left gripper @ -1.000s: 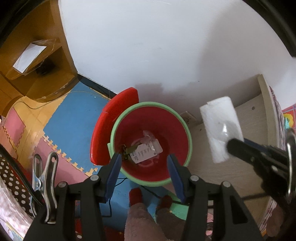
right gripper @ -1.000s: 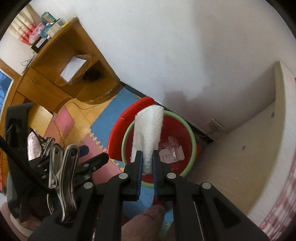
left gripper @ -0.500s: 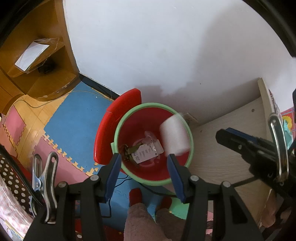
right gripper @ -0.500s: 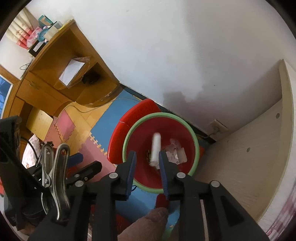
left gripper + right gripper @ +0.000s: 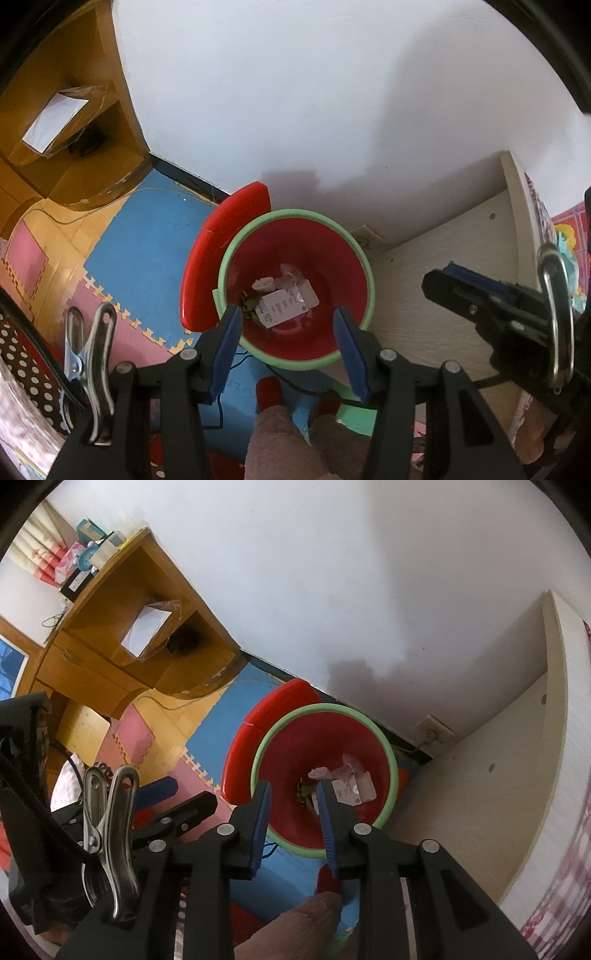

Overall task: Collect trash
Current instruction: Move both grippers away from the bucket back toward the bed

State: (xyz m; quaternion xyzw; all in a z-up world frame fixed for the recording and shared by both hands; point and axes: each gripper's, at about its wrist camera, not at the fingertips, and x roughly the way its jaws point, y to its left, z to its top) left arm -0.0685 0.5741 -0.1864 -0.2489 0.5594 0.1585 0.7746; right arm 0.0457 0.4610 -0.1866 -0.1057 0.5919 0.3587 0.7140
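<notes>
Trash [image 5: 345,781] lies in bin [image 5: 392,764] below both parted, seemingly empty grippers [image 5: 293,812] [image 5: 286,338].

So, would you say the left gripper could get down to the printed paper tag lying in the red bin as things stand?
Probably yes: the left gripper hangs open directly over the bin, its lid swung aside, and nothing covers the paper tag. It lies deep at the bottom, though.
</notes>
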